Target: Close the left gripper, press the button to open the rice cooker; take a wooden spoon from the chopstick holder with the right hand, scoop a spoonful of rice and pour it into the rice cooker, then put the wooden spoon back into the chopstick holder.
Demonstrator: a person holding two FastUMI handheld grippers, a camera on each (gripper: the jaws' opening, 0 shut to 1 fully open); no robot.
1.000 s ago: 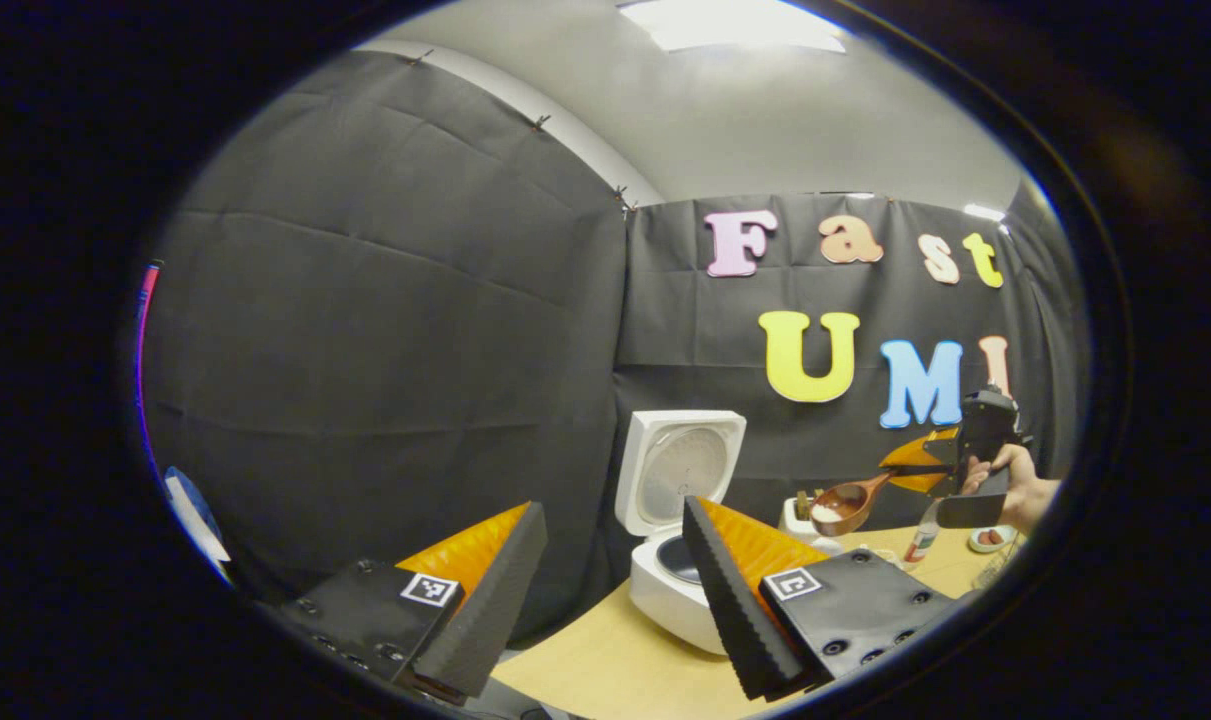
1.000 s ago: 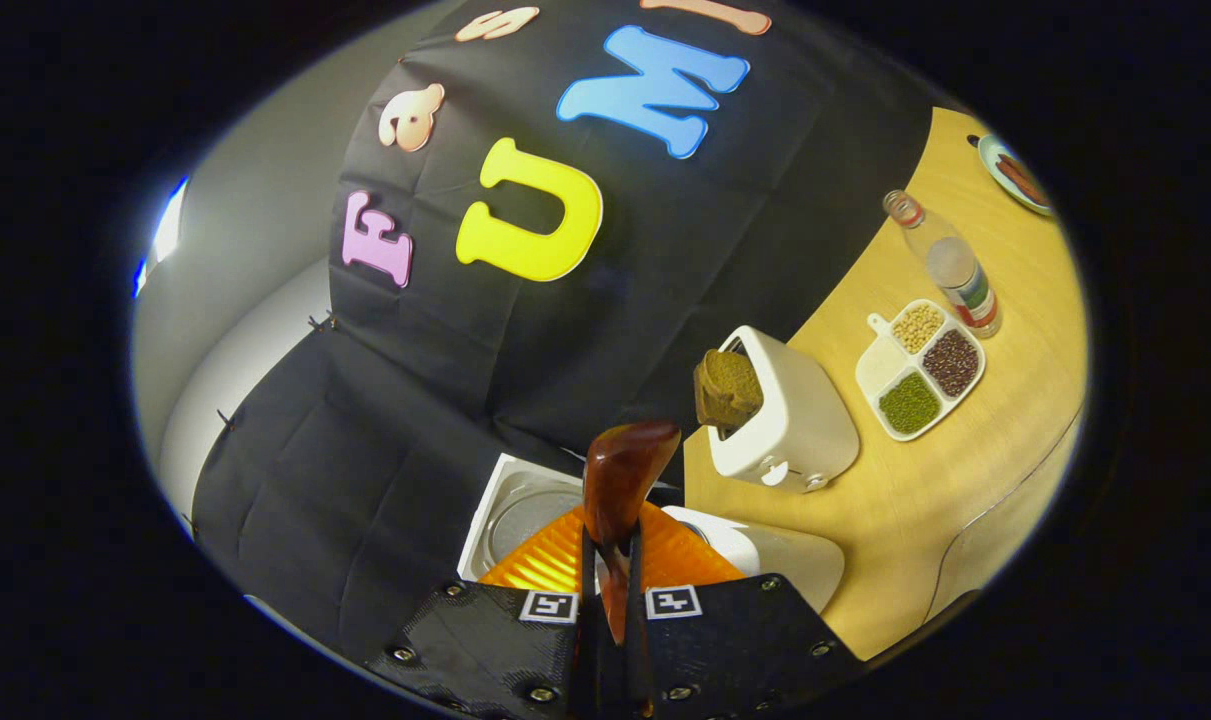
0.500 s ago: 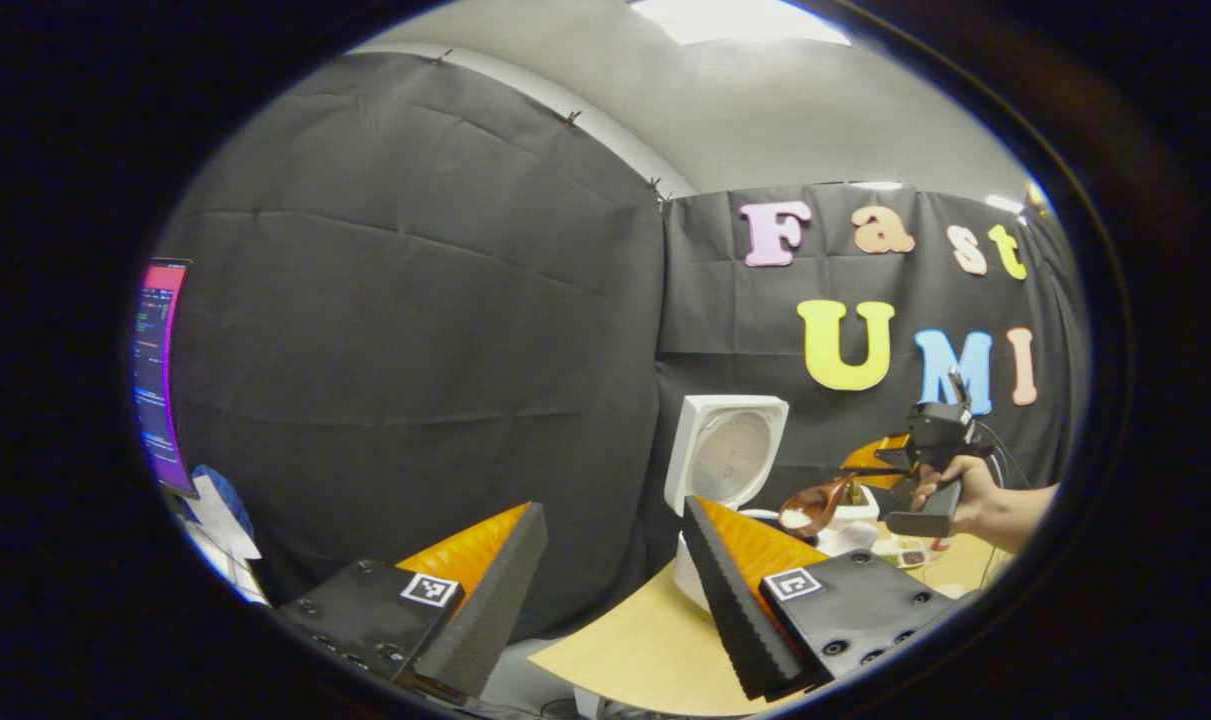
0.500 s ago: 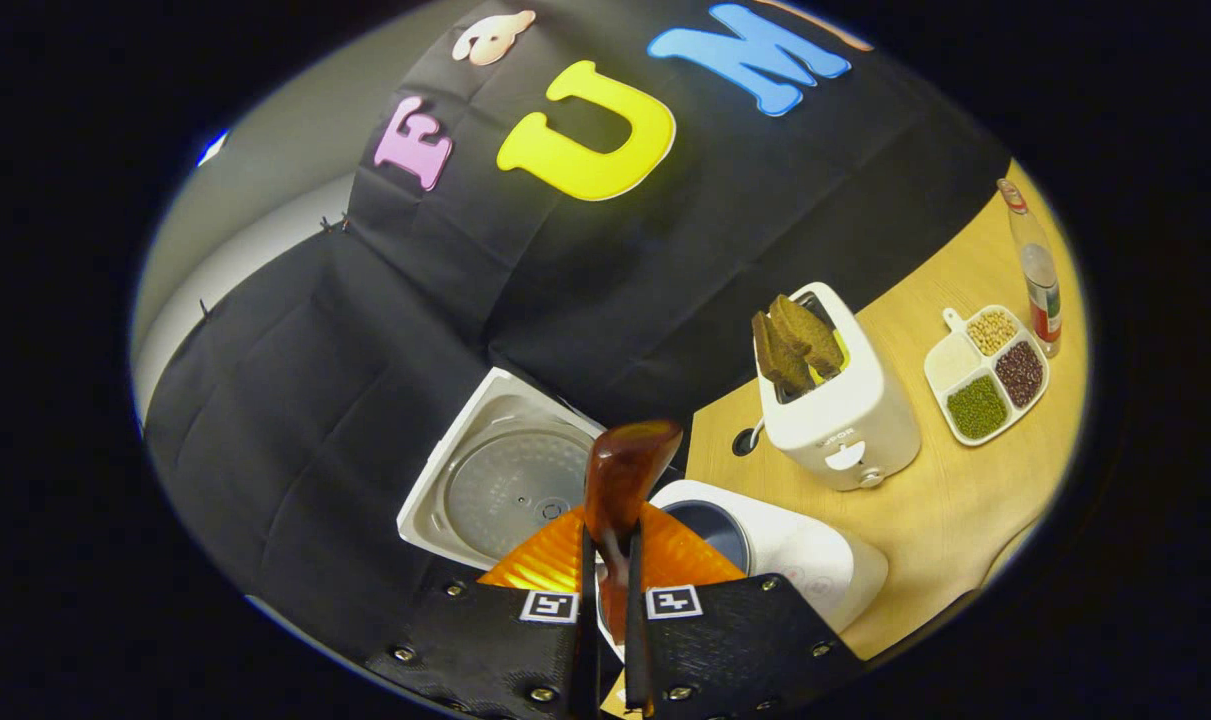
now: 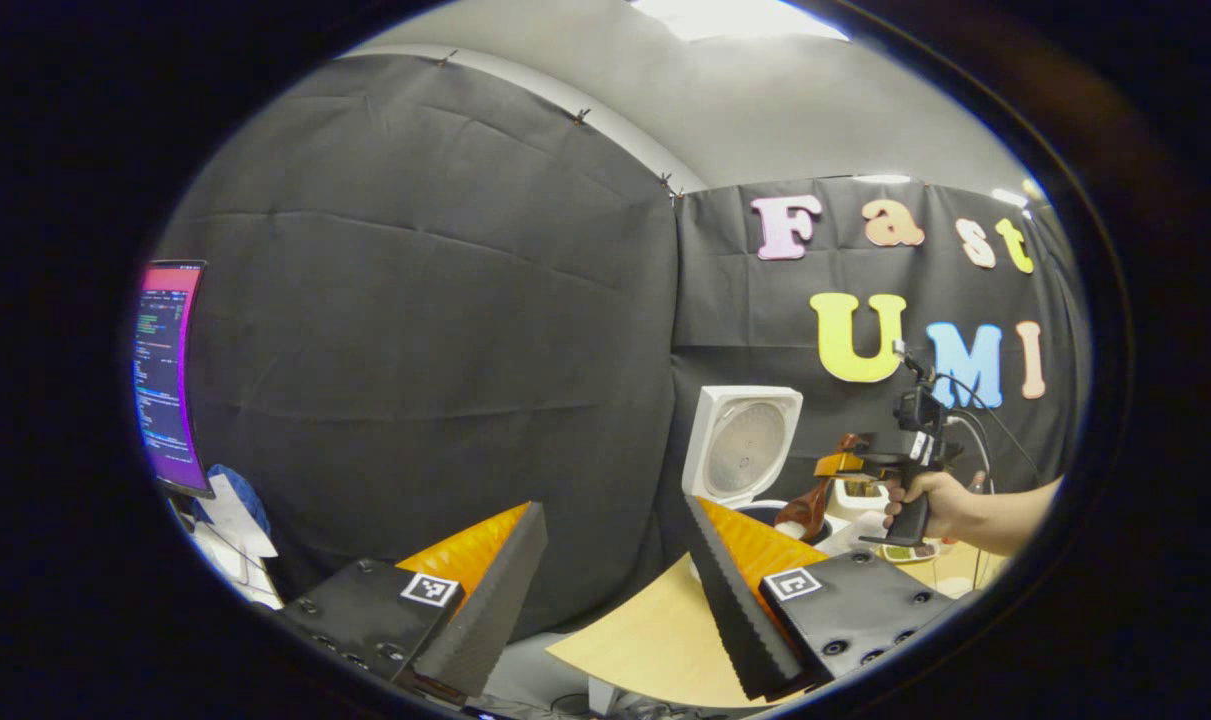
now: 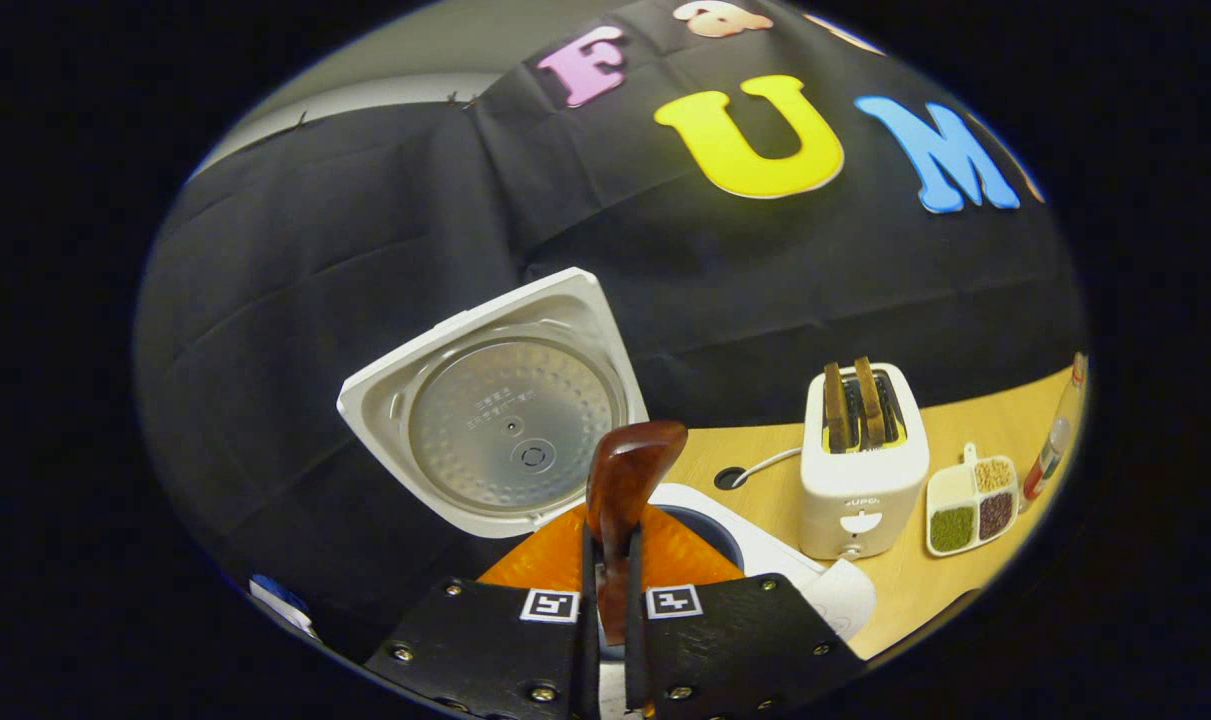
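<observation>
We hold the right gripper (image 6: 605,600) with its jaws clamped on the wooden spoon (image 6: 623,480), whose bowl tilts above the rice cooker (image 6: 765,545), lid (image 6: 495,400) raised, on the tabletop (image 6: 915,575). Our left gripper (image 5: 605,590) hangs well back, jaws spread wide and empty.
</observation>
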